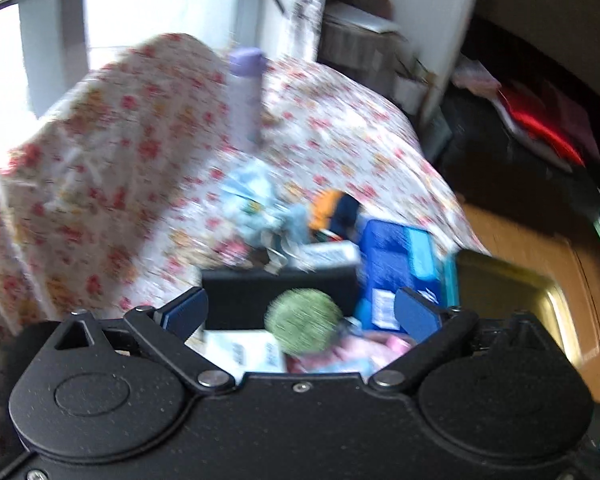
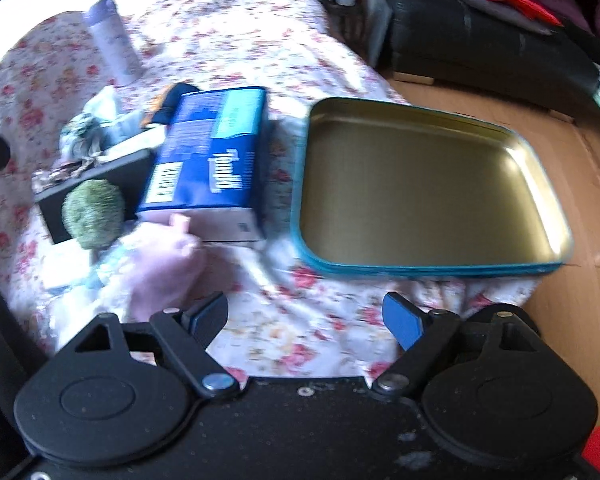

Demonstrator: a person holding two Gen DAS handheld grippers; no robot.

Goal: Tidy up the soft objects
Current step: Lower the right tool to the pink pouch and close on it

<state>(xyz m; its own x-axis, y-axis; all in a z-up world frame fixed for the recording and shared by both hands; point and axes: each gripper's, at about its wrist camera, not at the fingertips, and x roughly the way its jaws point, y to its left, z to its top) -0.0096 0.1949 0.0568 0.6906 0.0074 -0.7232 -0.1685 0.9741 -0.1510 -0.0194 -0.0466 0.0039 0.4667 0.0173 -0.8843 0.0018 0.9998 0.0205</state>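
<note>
Floral tablecloth (image 2: 260, 52), rounded metal tin (image 2: 420, 184), fuzzy green ball (image 2: 94, 214)

Both wrist views angle down, sharing the blue packet (image 1: 396, 264)

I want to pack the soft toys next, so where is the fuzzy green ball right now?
The fuzzy green ball lies on the left of the right wrist view, against the black box, left of the blue tissue pack.
</note>
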